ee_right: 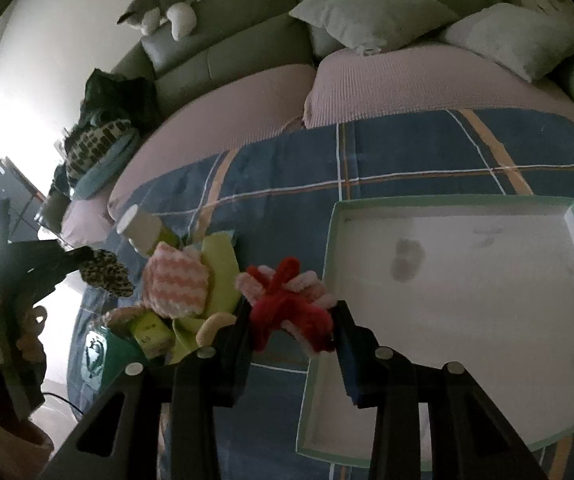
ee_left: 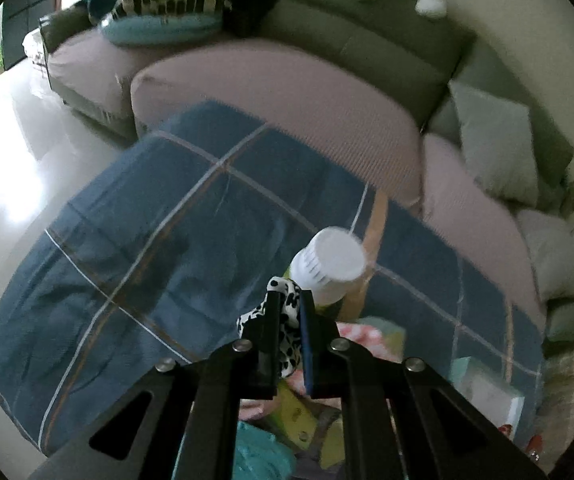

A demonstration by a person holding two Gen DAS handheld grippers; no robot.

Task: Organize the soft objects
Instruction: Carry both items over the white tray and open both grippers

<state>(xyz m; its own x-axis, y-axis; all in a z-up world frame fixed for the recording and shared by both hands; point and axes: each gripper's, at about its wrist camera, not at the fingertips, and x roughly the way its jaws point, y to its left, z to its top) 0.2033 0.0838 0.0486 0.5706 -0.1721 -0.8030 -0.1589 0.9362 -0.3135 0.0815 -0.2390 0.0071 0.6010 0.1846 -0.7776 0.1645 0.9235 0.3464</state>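
Left gripper (ee_left: 289, 312), lower centre of the left wrist frame: two matte black fingers, flat and narrow, with a blue pad face seen on the inner side of one. Black linkage arms fan out below, each with an elongated cut-out slot. Four round silver screw heads are noted at the pivots.

Right gripper (ee_right: 293, 320), lower centre of the right wrist frame: same black build, blue inner pad (one side only visible), four silver pivot screws, slotted arms.

The white tray (ee_right: 467, 280) lies open to reach; the clutter pile (ee_right: 179, 300) crowds its left.
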